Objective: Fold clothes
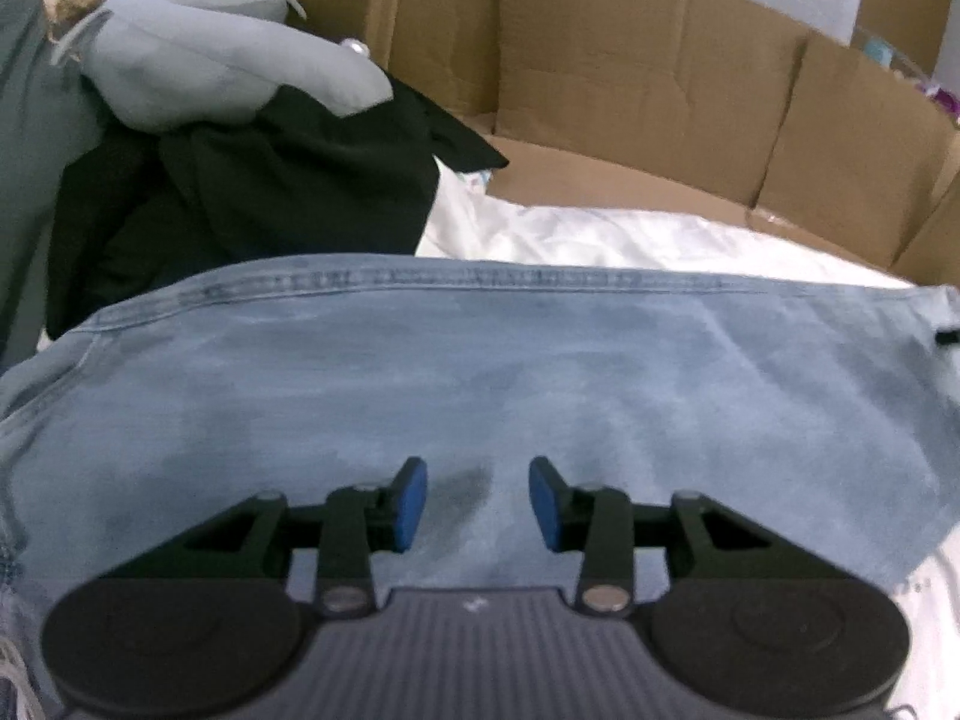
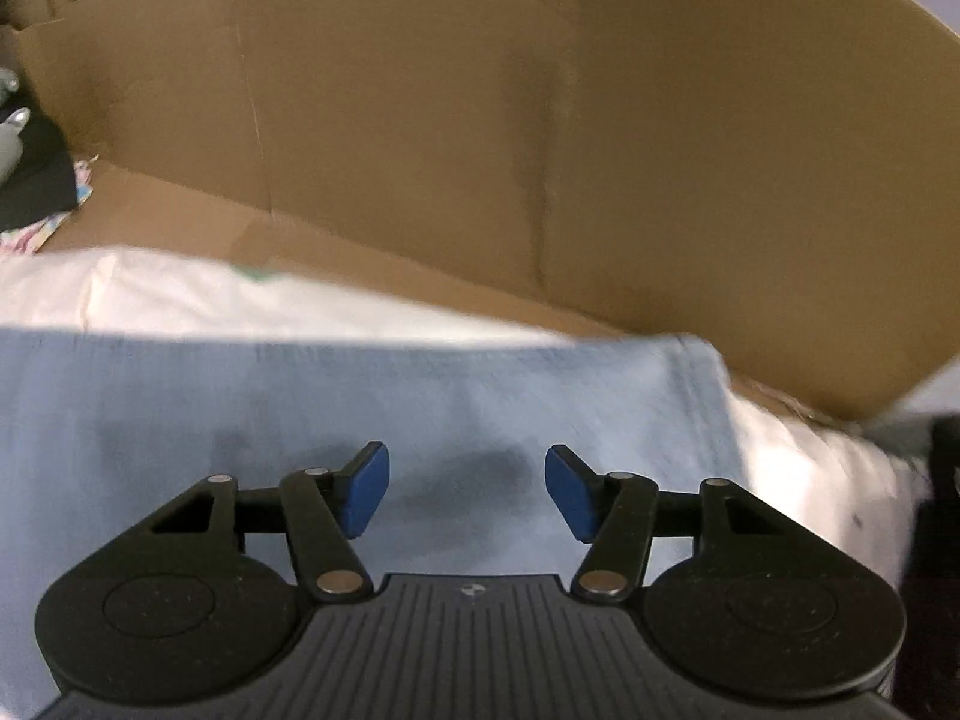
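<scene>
A light blue denim garment lies spread flat over a white sheet; a stitched seam runs along its far edge. My left gripper hovers just above the denim, its blue pads apart with nothing between them. In the right wrist view the same denim fills the lower half, with its right edge and hem near the picture's right side. My right gripper stands open over it, pads wide apart and empty. That view is blurred.
A black garment and a pale grey one are piled at the far left. A brown cardboard wall runs along the back and also rises close behind the denim as cardboard in the right wrist view.
</scene>
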`<state>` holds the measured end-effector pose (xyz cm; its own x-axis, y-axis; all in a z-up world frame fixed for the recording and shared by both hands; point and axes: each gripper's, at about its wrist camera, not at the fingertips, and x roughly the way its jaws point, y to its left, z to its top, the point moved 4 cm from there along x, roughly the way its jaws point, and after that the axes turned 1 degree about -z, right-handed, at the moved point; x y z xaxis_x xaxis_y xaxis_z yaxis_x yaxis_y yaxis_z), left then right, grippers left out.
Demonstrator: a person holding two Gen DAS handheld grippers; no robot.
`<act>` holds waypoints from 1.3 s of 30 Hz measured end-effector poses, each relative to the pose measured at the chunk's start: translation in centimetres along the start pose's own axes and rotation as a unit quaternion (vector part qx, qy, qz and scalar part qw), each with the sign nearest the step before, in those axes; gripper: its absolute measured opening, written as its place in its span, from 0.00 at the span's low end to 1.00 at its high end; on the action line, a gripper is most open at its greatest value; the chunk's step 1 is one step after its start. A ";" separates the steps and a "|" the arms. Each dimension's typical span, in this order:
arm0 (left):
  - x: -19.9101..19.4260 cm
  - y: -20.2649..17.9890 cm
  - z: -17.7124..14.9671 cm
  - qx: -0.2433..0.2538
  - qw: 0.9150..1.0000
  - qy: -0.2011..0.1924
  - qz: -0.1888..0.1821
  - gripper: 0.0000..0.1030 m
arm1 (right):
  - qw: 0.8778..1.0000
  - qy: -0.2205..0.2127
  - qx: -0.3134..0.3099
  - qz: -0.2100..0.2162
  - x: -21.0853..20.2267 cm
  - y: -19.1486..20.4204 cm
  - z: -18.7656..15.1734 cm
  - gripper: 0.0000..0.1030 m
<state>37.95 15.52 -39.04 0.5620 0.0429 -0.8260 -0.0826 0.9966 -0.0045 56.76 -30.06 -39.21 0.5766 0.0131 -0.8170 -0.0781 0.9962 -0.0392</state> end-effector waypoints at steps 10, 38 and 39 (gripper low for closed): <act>-3.5 0.0 -4.2 0.044 0.998 0.048 0.010 0.37 | 0.997 0.049 -0.051 -0.042 -2.4 -4.2 -6.6 0.61; -0.2 -8.1 -7.6 0.110 0.991 0.074 -0.025 0.30 | 0.993 0.002 0.116 -0.037 -20.8 -10.1 -19.9 0.61; -0.7 -7.7 -7.4 0.102 0.992 0.075 -0.022 0.32 | 0.991 -0.004 0.129 -0.036 -21.3 -10.3 -20.5 0.61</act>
<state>32.10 7.33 -42.65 0.4323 0.0023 -0.9017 0.1167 0.9915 0.0584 28.56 -42.40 -33.18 0.5789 -0.0589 -0.8133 0.1737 0.9834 0.0524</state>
